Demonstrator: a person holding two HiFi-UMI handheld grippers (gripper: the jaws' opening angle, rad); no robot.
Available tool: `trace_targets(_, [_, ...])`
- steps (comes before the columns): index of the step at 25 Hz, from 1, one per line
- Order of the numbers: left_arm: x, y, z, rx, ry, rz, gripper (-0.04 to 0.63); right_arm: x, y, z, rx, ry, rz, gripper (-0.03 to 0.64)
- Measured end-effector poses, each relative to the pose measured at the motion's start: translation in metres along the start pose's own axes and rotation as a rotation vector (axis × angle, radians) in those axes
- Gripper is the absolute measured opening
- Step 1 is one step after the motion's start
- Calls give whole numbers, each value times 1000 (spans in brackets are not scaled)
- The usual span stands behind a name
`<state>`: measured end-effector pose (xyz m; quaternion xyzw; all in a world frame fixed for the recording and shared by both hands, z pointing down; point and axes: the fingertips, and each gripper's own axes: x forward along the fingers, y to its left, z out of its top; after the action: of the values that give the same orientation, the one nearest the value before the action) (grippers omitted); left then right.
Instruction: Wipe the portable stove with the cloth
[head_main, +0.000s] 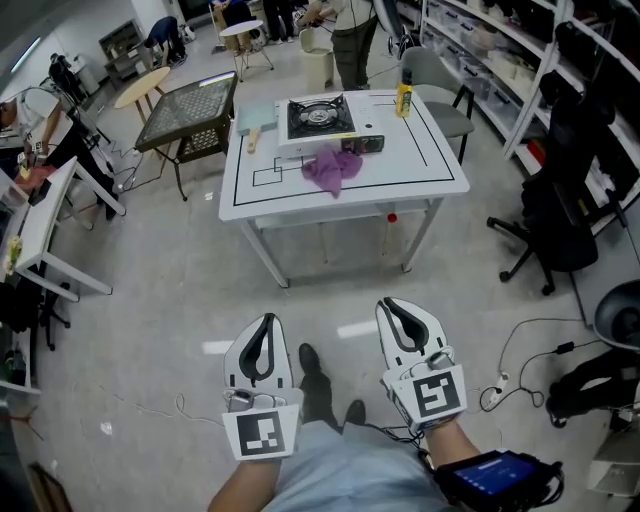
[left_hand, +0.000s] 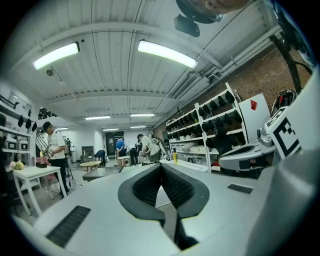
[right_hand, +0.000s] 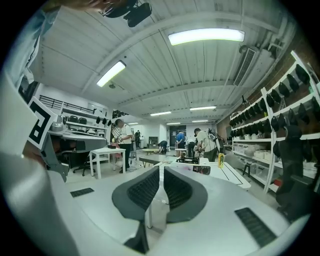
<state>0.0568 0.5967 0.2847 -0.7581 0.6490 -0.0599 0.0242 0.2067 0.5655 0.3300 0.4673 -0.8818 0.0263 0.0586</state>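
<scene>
The portable stove (head_main: 320, 120) stands at the back of a white table (head_main: 420, 175) some way ahead, and a purple cloth (head_main: 333, 170) lies crumpled just in front of it. Both grippers are held low, near the person's body and well short of the table. My left gripper (head_main: 266, 322) is shut and holds nothing; in the left gripper view its jaws (left_hand: 161, 165) meet at the tips. My right gripper (head_main: 392, 305) is also shut and empty. The right gripper view shows its tips (right_hand: 161, 167) together, with the stove (right_hand: 187, 160) small in the distance.
A yellow bottle (head_main: 404, 100) and a light blue brush (head_main: 255, 120) share the table. A checkered side table (head_main: 190, 112) stands to its left, a grey chair (head_main: 435, 85) behind, a black office chair (head_main: 560, 220) at right. Cables (head_main: 520, 360) trail on the floor. People stand at the back.
</scene>
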Motion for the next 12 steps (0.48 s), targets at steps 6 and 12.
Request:
trace_targets(6, [59, 36, -18, -25, 41, 0, 19, 66, -12, -11, 4, 53, 6, 54])
trace_targets(12, [145, 86, -31, -44, 58, -18, 18, 162, -27, -14, 13, 65, -5, 54])
